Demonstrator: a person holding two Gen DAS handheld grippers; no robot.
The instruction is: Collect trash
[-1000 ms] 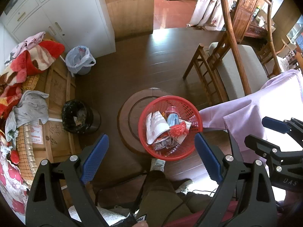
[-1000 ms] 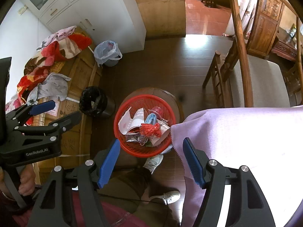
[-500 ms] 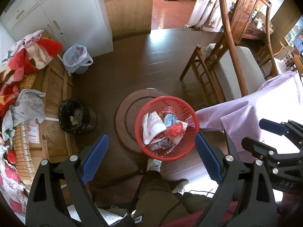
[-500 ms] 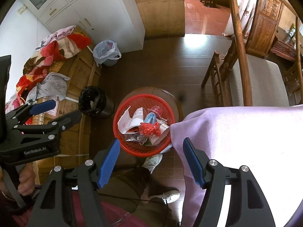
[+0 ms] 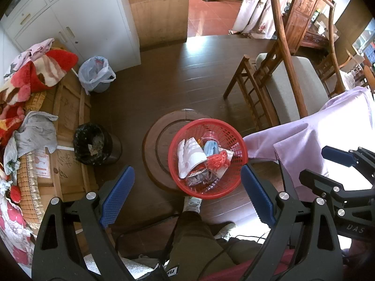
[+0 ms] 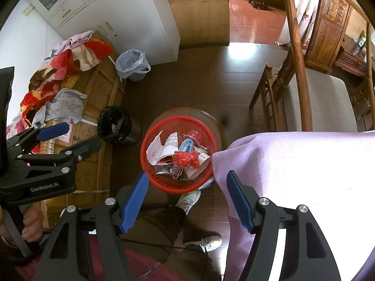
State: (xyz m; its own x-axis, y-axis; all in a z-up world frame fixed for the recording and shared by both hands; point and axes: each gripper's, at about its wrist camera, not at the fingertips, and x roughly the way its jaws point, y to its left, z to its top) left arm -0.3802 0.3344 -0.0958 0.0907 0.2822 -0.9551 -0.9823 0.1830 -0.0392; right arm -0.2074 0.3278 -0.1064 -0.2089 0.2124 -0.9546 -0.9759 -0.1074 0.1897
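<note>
Both grippers up high, aimed steeply down at floor. Left gripper jaws wide apart, nothing between the blue pads. Right gripper same: spread wide, empty. Each seen in the other's view too, off to the side, also empty.

Red basket on a round wooden stool, sits toward stool's right edge in left view. Trash inside: white paper, blue mask, red tassel, some foil wrappers under it. Same basket in right view, just left of lilac cloth, cloth edge touching or overlapping rim — can't tell which.

Black bin with dark liner left of stool, near, apart from it, some scraps inside. Second bin with pale blue bag further back, by white cabinet. Wooden crate along left, piled with red blanket and grey garment.

Wooden chair with grey cushion right of stool. Person's leg in olive trousers below basket, white shoe just under basket rim. Hand on left gripper's handle in right view.
</note>
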